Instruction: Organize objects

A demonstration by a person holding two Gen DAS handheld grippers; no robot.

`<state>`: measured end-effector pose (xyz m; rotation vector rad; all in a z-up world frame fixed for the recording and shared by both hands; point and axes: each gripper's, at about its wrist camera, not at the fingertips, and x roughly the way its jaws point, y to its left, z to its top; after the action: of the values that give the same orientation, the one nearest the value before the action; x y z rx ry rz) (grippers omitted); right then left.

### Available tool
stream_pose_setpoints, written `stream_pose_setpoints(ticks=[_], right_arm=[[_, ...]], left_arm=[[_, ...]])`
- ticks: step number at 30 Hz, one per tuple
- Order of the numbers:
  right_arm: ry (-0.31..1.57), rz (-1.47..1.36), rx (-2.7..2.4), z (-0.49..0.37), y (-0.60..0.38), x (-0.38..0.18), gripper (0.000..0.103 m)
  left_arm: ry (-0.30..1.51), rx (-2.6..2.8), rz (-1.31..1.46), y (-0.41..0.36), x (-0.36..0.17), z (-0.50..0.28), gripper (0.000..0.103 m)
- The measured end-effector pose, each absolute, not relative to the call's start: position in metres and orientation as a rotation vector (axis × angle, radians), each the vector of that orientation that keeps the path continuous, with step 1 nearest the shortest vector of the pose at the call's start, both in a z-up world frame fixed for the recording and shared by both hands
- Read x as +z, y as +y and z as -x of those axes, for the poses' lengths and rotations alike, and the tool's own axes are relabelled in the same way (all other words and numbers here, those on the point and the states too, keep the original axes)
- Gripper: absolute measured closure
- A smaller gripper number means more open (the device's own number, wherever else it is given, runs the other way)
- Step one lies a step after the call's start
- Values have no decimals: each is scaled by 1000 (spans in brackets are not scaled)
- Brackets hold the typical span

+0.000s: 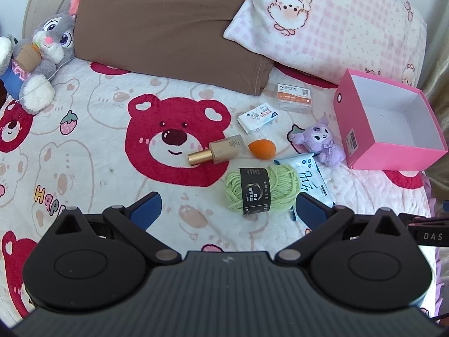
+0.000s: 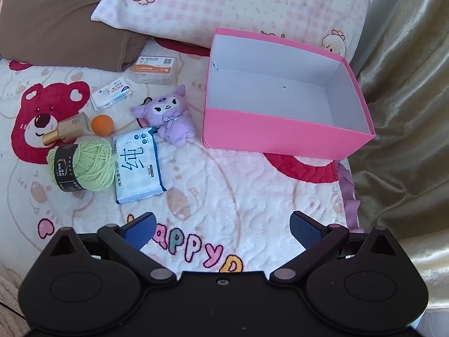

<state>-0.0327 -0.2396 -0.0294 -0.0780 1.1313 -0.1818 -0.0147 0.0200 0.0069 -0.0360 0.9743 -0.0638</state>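
Hovering with fingers spread and empty, left gripper (image 1: 227, 207) faced the green yarn ball (image 1: 262, 189), right gripper (image 2: 223, 230) bare blanket (image 2: 224, 191), presumably because the pink box (image 2: 280, 137) sat empty.

Your things sit mid-bed, left of the box (image 2: 280, 134).

In your right view the yarn (image 2: 84, 165) lies at left, touching the wipes (image 2: 137, 165) on its right. Behind the yarn are the bottle (image 2: 70, 130) and the sponge (image 2: 102, 125); the plush (image 2: 168, 115) lies between wipes and box. Further back, the tissue pack (image 2: 112, 94) and the case (image 2: 154, 67) lie before the pillows (image 2: 224, 2). In your left view a rabbit toy (image 1: 47, 53) sits upper left.
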Motion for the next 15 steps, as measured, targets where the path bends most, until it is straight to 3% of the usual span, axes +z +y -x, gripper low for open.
stream_pose_setpoints(ticks=[8, 15], right_arm=[[946, 105, 156, 41, -209, 6, 1], [842, 98, 368, 15, -184, -26, 1]], left_arm=[[1032, -204, 74, 28, 27, -1, 0], [1019, -196, 20, 24, 11, -44, 2]])
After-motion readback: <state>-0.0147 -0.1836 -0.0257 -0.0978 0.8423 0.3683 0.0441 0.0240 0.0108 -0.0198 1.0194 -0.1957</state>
